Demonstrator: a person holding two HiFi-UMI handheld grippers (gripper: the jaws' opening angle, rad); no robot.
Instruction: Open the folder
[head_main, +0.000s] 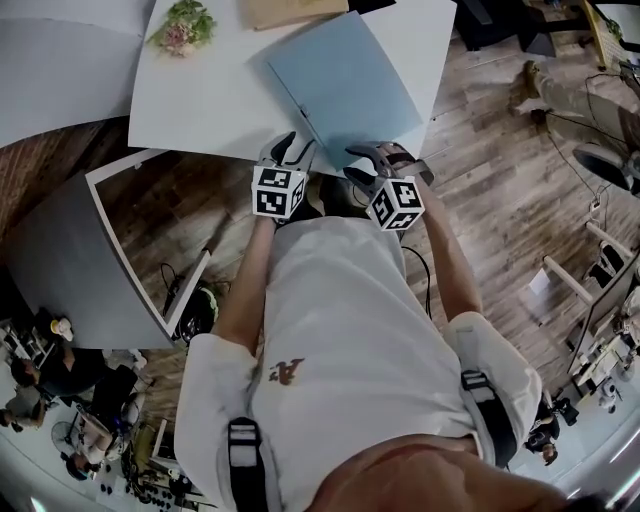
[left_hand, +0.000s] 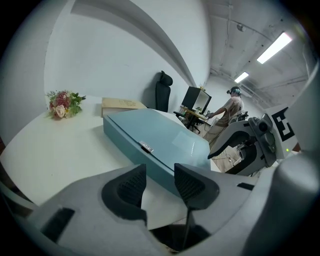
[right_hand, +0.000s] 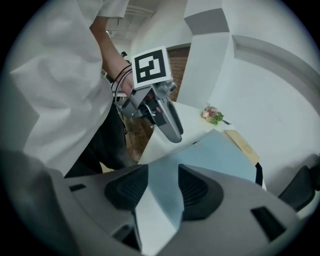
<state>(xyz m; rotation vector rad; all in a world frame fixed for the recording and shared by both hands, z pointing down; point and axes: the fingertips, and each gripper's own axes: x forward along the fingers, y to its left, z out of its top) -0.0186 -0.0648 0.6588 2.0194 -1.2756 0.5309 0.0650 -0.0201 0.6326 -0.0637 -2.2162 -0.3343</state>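
A light blue folder (head_main: 340, 85) lies closed and flat on the white table (head_main: 200, 100), its near corner close to the table's front edge. My left gripper (head_main: 293, 148) sits at the folder's near left corner. In the left gripper view, the folder's spine edge (left_hand: 150, 150) runs just beyond the open left gripper (left_hand: 155, 187), with nothing pinched. My right gripper (head_main: 372, 160) hovers over the near right edge. In the right gripper view, the folder's cover (right_hand: 210, 155) shows through the gap of the open right gripper (right_hand: 162, 189). The pads touch nothing.
A small bunch of flowers (head_main: 183, 25) and a brown envelope (head_main: 290, 10) lie at the table's far side. A grey partition with a framed panel (head_main: 60, 250) stands to the left. An office chair (left_hand: 162, 90) and a person (left_hand: 231, 107) are beyond the table.
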